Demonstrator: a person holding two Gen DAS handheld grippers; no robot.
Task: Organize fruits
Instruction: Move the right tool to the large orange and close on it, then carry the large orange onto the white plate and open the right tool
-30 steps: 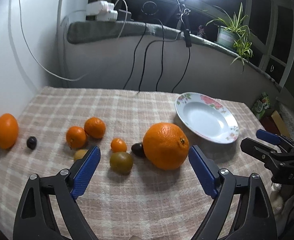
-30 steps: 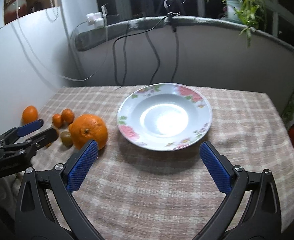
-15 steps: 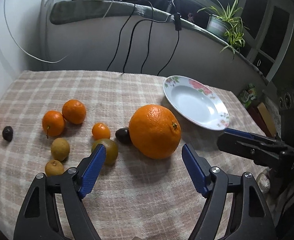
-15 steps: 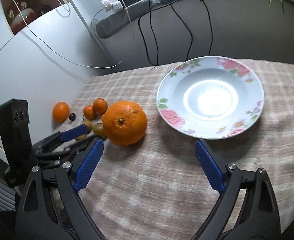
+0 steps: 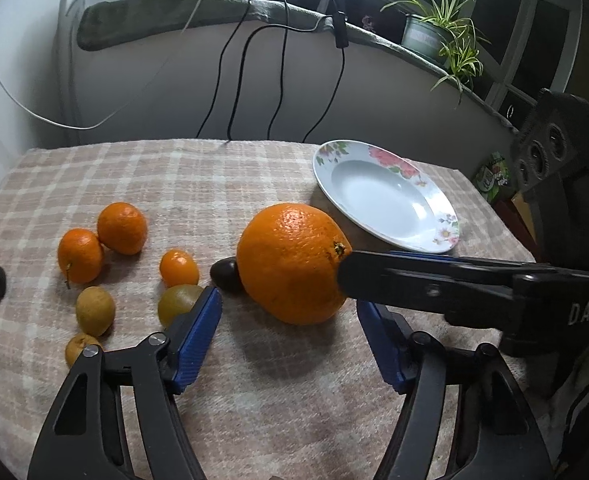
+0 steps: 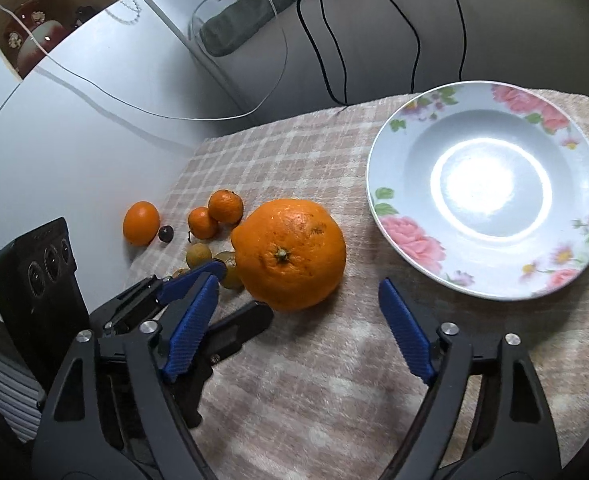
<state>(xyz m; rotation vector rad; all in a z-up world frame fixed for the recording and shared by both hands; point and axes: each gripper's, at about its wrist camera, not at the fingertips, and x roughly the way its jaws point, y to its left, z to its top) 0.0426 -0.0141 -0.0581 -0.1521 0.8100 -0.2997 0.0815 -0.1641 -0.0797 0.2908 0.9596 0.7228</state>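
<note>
While both hand-held grippers gape wide and empty, the large orange point(image 6: 290, 254) sits on the counter point(image 6: 334, 380) left of the plate point(image 6: 382, 168). Its stem end faces the right hand-held gripper point(image 6: 296, 334); the left hand-held gripper point(image 5: 290, 340) flanks it.

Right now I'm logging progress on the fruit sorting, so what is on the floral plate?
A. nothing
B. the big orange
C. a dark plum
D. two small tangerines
A: the floral plate shows only bare glare, and the big orange sits beside it on the cloth.
</note>
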